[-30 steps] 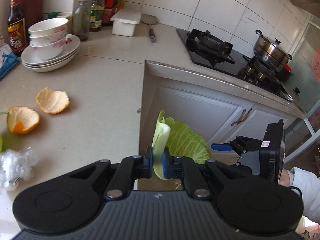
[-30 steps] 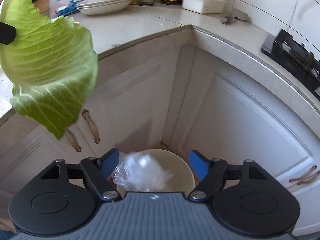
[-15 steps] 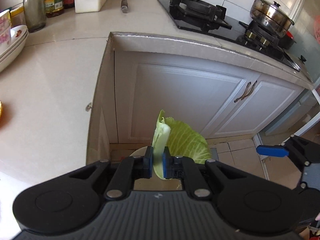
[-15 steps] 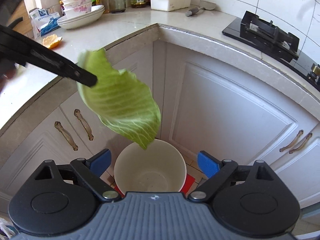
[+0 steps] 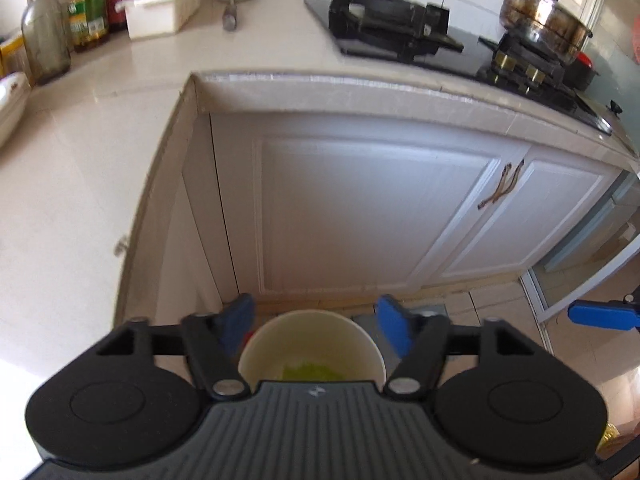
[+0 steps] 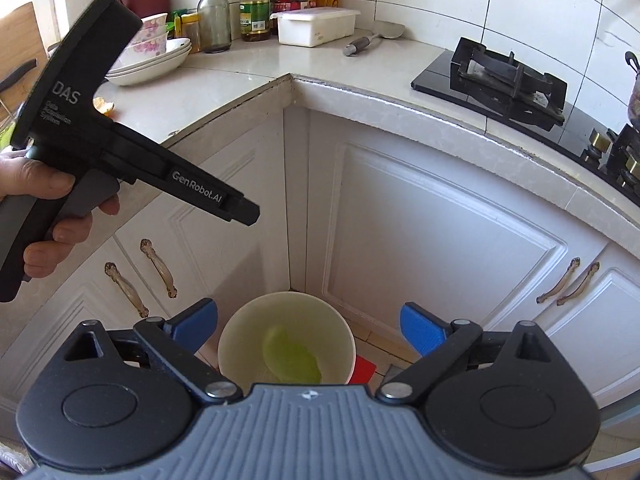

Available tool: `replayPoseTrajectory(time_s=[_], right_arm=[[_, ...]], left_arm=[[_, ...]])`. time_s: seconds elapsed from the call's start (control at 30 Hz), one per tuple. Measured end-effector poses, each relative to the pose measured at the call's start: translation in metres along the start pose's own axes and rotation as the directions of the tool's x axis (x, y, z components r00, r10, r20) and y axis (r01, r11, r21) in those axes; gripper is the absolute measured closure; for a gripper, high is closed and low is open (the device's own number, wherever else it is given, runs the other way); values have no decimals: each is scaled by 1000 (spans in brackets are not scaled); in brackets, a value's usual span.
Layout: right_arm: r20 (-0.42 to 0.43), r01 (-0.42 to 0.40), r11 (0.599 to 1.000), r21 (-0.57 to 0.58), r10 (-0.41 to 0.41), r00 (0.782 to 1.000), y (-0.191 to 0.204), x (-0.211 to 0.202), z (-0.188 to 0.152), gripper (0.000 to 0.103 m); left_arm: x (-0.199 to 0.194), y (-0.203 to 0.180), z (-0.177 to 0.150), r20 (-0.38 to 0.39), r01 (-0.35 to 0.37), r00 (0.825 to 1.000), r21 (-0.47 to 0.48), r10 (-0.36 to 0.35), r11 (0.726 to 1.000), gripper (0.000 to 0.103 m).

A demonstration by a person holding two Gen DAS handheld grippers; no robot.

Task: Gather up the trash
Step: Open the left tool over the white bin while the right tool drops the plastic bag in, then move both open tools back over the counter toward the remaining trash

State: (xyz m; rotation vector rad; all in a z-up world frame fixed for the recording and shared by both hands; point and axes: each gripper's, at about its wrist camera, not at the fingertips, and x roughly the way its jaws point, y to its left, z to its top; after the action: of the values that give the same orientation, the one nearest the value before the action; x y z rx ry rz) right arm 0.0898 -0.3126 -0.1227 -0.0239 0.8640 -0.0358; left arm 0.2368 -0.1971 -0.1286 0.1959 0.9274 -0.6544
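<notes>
A cream trash bin (image 5: 256, 344) (image 6: 236, 340) stands on the floor in the cabinet corner. A green cabbage leaf (image 5: 312, 372) (image 6: 292, 356) lies inside it. Directly above the bin hangs my left gripper (image 5: 316, 320), its jaws opening with nothing between them. My right gripper (image 6: 308, 320) also hovers over the bin, jaws opening wide and empty. In the right wrist view the left gripper's black body (image 6: 120, 152) juts in from the left, held by a hand (image 6: 48, 200). A blue fingertip (image 5: 600, 314) of the right gripper shows at the left wrist view's right edge.
An orange peel (image 6: 105, 106) lies on the counter near stacked bowls and plates (image 6: 152, 52). Bottles (image 6: 214, 16), a white box (image 6: 316, 26) and a spatula (image 6: 368, 40) stand behind. A gas stove (image 6: 508, 76) with a pot (image 5: 544, 16) is at right. White cabinet doors (image 6: 440, 240) surround the bin.
The left gripper swung over the bin, opened and let go of the cabbage leaf, which fell in. The right gripper rose and widened after dropping a clear plastic wad.
</notes>
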Motion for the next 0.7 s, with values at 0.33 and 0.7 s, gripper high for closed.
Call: replayPoseTrajectory(time_s=[0.33,0.7], right_arm=[[59,11,997,-78,-6,998,15,-12,20,0],[116,-12,970,-241,41,992,54,-30,45,0]], left_arm=[[-73,1,-4,183,-95,978,-11,96,995,7],[-142,19,-44,237,-303,914,-144,330,942,3]])
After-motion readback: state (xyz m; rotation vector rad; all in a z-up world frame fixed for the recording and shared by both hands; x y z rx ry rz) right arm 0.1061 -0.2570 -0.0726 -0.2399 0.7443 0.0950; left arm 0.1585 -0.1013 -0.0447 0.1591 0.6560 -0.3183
